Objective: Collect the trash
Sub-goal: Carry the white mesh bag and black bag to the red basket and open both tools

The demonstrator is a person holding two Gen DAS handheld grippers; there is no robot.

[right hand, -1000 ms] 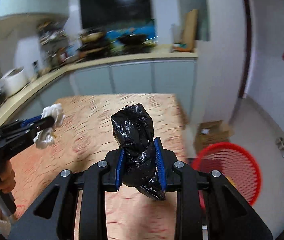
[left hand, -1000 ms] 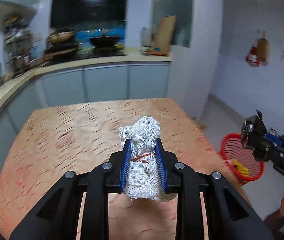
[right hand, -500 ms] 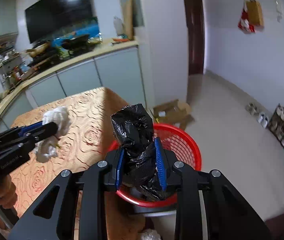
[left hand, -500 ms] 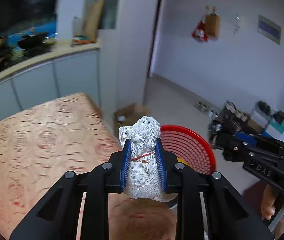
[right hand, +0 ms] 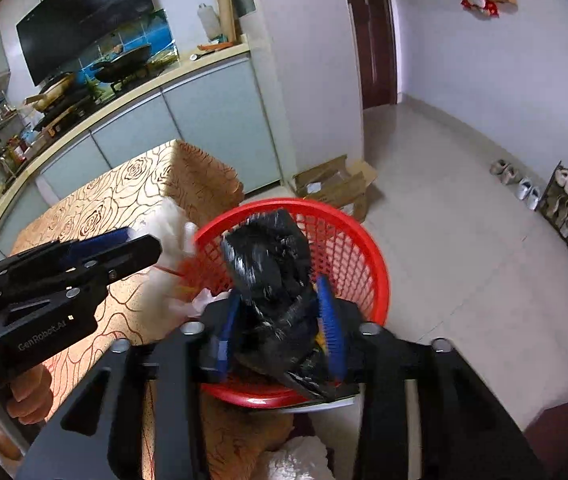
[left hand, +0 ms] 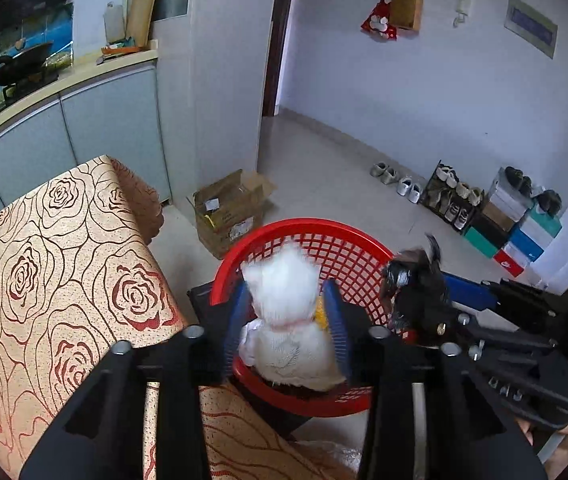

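A red mesh basket (left hand: 311,227) stands beside the table's edge. My left gripper (left hand: 284,292) hovers over it; its jaws are opening, and the white mesh wad (left hand: 284,312) sits blurred and loose between the blue pads (left hand: 335,328), with a gap showing on either side. In the right wrist view my right gripper (right hand: 280,292) also hangs above the basket (right hand: 379,276); its jaws are opening too, with the crumpled black plastic bag (right hand: 268,264) slack between them. The two grippers are side by side, the left gripper (right hand: 140,246) to the left of the right one.
The table with a rose-patterned cloth (left hand: 64,260) lies to the left of the basket. An open cardboard box (left hand: 232,212) sits on the floor behind it. Shoes and stacked boxes (left hand: 495,212) line the far wall. Kitchen cabinets (left hand: 104,120) run along the back left.
Both grippers swung from over the table to above the red basket and tipped downward. Their jaws have spread, so the white wad and the black bag are no longer pinched.
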